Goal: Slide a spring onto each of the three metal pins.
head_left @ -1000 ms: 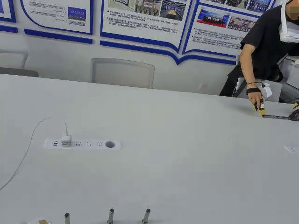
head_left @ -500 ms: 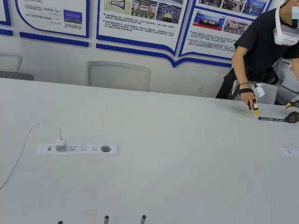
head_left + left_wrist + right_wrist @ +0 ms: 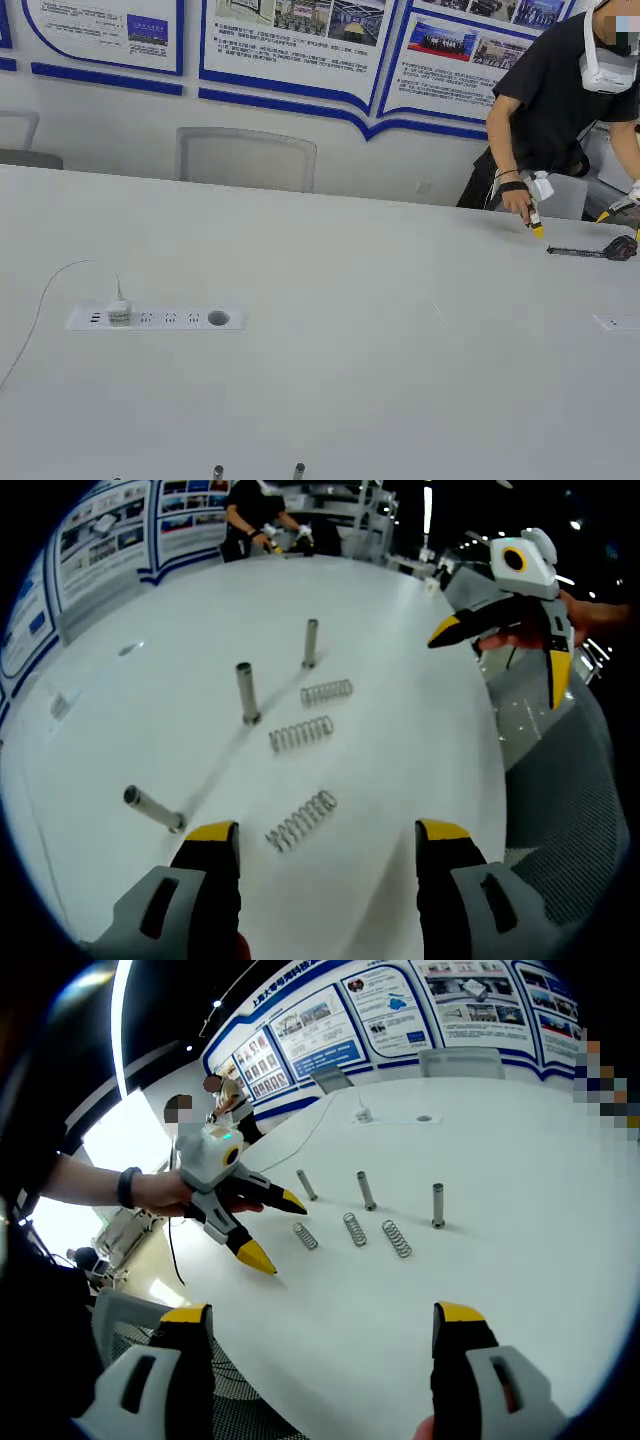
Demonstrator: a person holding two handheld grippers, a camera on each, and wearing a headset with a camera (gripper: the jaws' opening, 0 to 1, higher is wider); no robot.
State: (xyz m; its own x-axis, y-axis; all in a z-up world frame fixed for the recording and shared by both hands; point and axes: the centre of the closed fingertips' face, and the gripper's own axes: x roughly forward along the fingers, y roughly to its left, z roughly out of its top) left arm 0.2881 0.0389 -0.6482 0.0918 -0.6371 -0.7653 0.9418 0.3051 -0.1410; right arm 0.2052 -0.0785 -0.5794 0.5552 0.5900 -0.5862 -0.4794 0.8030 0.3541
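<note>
Three short metal pins stand upright in a row on the white table (image 3: 400,610): pin (image 3: 311,643), pin (image 3: 245,692) and pin (image 3: 152,808). In front of them lie three loose springs, flat on the table: spring (image 3: 327,691), spring (image 3: 300,733), spring (image 3: 301,820). My left gripper (image 3: 325,845) is open and hovers just short of the nearest spring. My right gripper (image 3: 497,665) hangs open over the table's edge. In the right gripper view the pins (image 3: 366,1190) and springs (image 3: 353,1228) lie ahead of my right gripper (image 3: 320,1325); my left gripper (image 3: 280,1232) hovers beside the left spring. Two pin tops (image 3: 218,471) show at the head view's bottom edge.
A white power strip (image 3: 155,318) with a plugged charger and a thin cable lies mid-table. A grey chair (image 3: 246,158) stands behind the table. Another person (image 3: 555,100) works at the far right corner beside a tape measure (image 3: 590,250). The table's near edge drops off close to the springs.
The head camera has tilted up, so the pins have slid toward the bottom edge of the picture. The person at the far right has shifted a hand slightly.
</note>
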